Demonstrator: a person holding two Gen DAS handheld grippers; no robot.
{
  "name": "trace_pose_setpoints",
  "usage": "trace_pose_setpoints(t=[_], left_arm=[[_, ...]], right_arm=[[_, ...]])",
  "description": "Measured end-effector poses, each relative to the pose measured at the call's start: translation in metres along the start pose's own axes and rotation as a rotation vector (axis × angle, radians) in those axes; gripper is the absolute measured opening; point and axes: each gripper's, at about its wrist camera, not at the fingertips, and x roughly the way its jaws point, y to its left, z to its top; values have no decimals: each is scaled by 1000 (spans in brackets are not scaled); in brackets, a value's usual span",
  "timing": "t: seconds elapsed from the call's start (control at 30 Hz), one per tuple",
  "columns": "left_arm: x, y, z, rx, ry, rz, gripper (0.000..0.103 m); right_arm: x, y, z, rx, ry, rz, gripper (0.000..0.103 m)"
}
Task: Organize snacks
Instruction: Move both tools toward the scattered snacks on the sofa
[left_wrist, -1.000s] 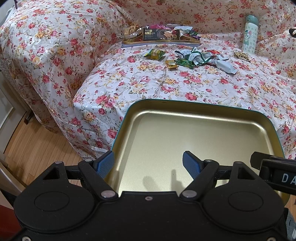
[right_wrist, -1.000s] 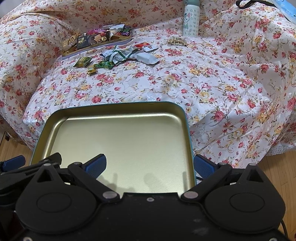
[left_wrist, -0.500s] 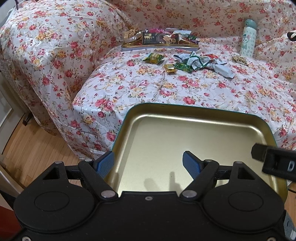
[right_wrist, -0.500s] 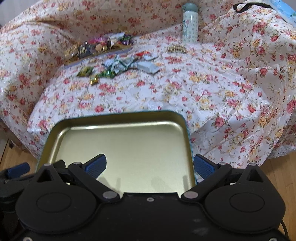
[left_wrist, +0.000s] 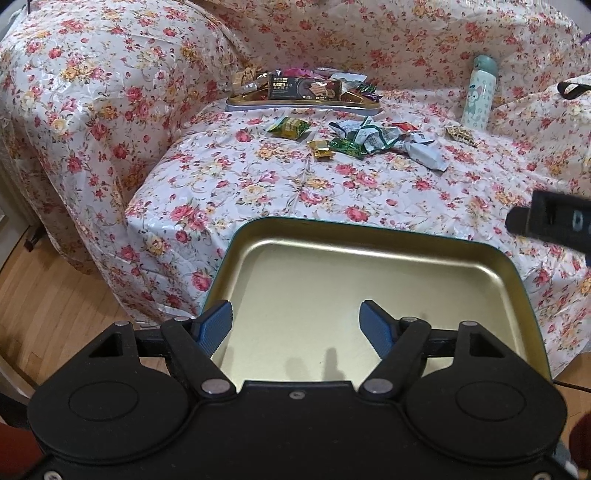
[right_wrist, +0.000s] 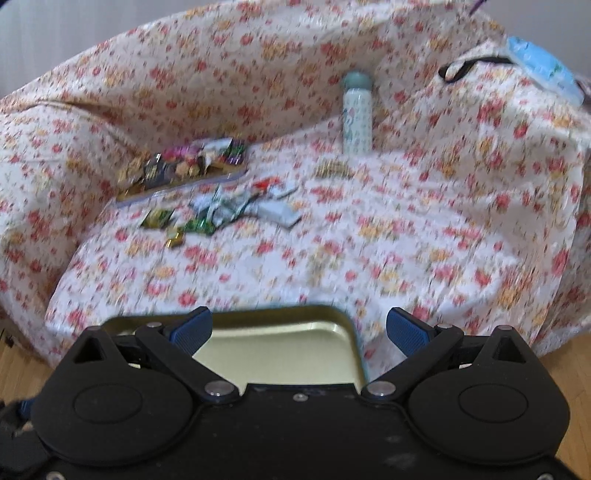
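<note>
An empty gold tin tray (left_wrist: 369, 280) with a teal rim lies at the front edge of the flowered sofa seat. My left gripper (left_wrist: 295, 314) hangs over its near left part, jaws closing. The left pad stands at the tray's left rim, the right pad over the bare bottom, and no pad visibly presses. My right gripper (right_wrist: 299, 319) is open above the tray's (right_wrist: 280, 350) near right corner; that view is blurred. Loose wrapped snacks (left_wrist: 354, 142) lie farther back, before a second tray (left_wrist: 303, 105) heaped with snacks.
A pale green bottle (left_wrist: 478, 99) stands at the back right, with a gold hair clip (left_wrist: 460, 133) lying before it. Part of the right gripper (left_wrist: 550, 221) juts in at the right edge. Wooden floor (left_wrist: 55, 317) lies left of the sofa.
The right gripper has lifted and tipped upward, so the gold tray dropped low in its view. In the left view it moved up toward the right edge. The left jaws narrowed slightly.
</note>
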Motion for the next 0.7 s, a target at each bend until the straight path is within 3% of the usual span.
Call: trace_pose_setpoints(t=[0.13,0.33,0.53,0.7], left_arm=[[5,-1,7,1,-23,4,76],[14,2,31,-2,-65,20,77],[33,6,56,-5,-88,50,77],[57,5,75,12,-70,62,77]], right_arm=[[9,0,14,14,-43,-22,103],[35,-4,35,33,-28,3,103],[56,-8,53,45,-49,-37,103],[85,-13,71,32,3,-4,103]])
